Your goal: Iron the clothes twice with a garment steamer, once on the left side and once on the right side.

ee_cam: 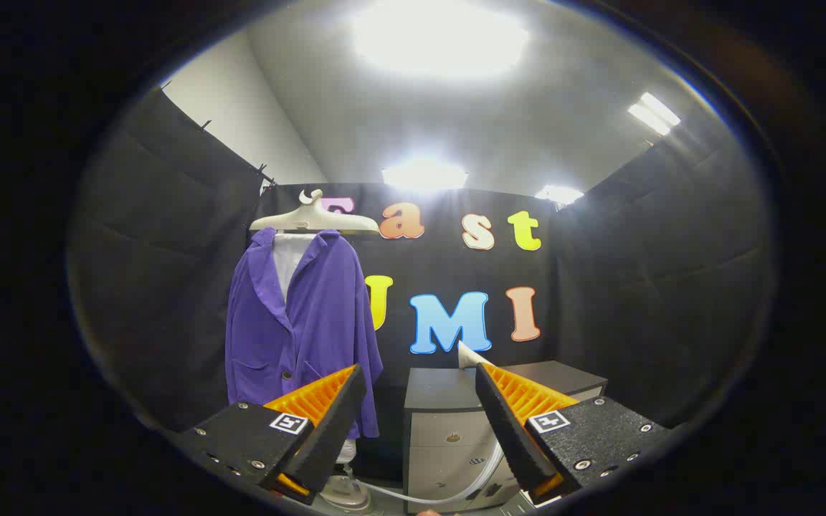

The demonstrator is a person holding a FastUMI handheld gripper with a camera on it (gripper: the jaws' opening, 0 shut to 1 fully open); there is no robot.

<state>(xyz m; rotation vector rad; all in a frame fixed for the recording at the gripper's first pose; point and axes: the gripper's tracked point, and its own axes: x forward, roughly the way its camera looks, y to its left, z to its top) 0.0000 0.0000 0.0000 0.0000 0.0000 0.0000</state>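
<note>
A purple jacket (298, 322) hangs on a cream hanger (314, 217) against the booth's back wall, beyond my left finger. Its front faces me, with a white lining showing at the collar. My gripper (420, 376) stands open well short of the jacket, with nothing between its fingers. A white pointed piece (469, 356), perhaps the steamer's head, pokes up just behind the right fingertip on the cabinet top. A clear hose (449, 487) curves low between the fingers toward a round white base (341, 491) below the jacket.
A grey cabinet with drawers (449, 437) stands to the right of the jacket, straight ahead between the fingers. Black cloth walls close the booth on the left, back and right. Bright ceiling lights glare overhead.
</note>
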